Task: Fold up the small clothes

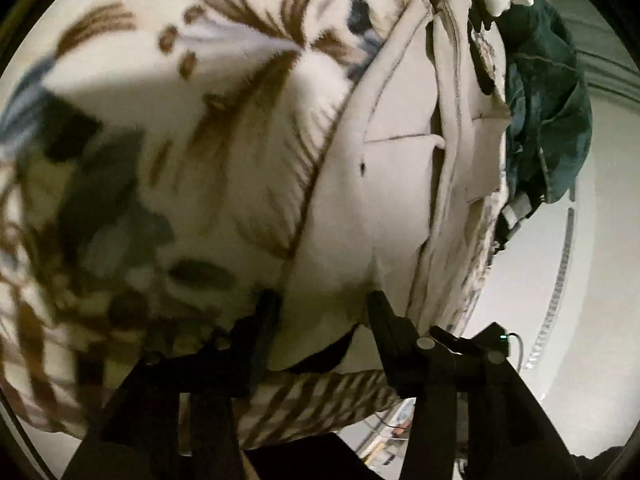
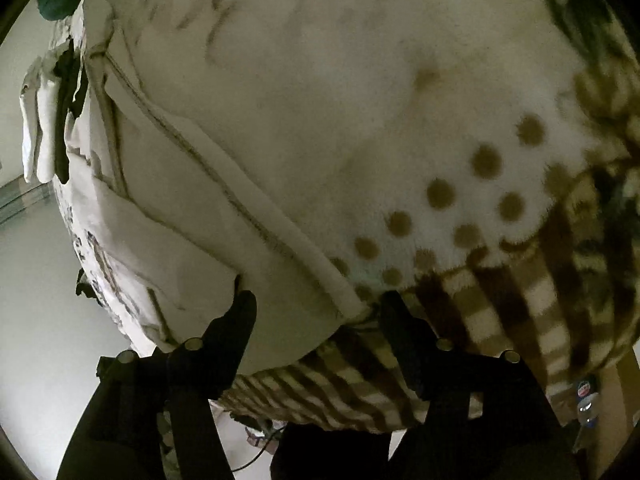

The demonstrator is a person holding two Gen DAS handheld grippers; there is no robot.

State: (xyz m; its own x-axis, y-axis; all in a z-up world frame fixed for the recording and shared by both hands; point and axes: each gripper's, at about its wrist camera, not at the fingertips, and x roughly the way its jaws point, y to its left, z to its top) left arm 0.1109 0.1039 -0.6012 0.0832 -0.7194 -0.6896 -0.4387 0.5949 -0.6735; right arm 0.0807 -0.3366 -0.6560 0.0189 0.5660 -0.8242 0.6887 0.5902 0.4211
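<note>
right now both tongs stand spread at the near hem of the beige garment [image 1: 400, 200], gripping nothing. the left gripper [image 1: 320, 300] and right gripper [image 2: 312, 300] straddle opposite corners. it lies flat on the patterned blanket [image 1: 200, 140]. looks like the grab-before-fold step; next, clamp both corners, carry them forward. beyond sits a dark green cloth [image 1: 548, 120].

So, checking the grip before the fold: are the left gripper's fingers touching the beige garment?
Touching. The left wrist view shows the left gripper open, both fingertips pressed against the beige garment at its near edge.
</note>
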